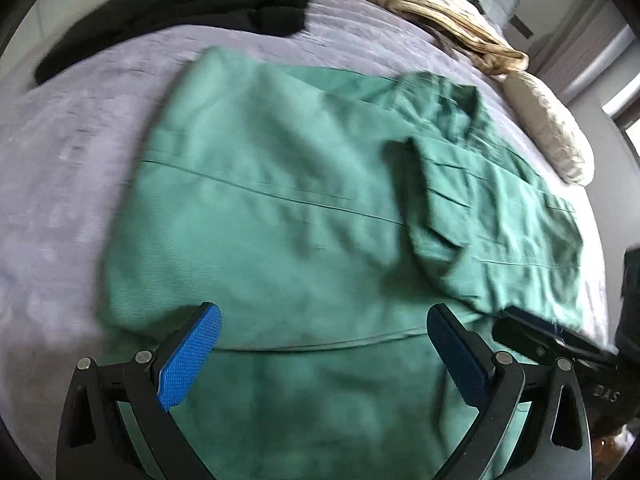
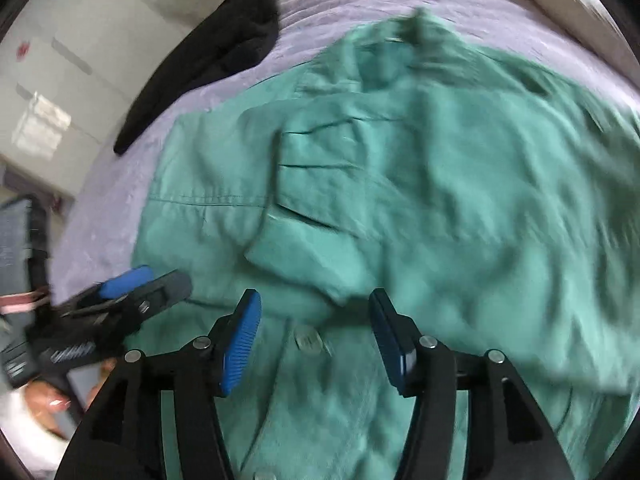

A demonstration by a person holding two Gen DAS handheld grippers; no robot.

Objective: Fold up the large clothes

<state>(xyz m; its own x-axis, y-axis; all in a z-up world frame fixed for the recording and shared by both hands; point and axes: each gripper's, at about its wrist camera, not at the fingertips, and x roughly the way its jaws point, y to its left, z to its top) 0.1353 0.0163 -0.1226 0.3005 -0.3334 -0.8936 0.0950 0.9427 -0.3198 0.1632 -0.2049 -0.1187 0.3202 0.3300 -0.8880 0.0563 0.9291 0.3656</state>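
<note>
A large green shirt (image 1: 280, 200) lies spread on a bed with a lilac cover (image 1: 60, 184). A sleeve (image 1: 436, 200) is folded across its body. My left gripper (image 1: 324, 344) is open and empty just above the shirt's near part. My right gripper (image 2: 316, 332) is open and empty over the shirt (image 2: 460, 184), near a button (image 2: 308, 340) and the folded sleeve's cuff (image 2: 304, 256). The left gripper also shows in the right wrist view (image 2: 132, 284), and the right gripper's fingers (image 1: 532, 332) at the left view's right edge.
A black garment (image 1: 180, 4) lies at the bed's far left; it also shows in the right wrist view (image 2: 208, 60). A tan garment (image 1: 448, 16) and a cream pillow (image 1: 548, 128) lie at the far right. White cabinets (image 2: 60, 72) stand beyond the bed's left edge.
</note>
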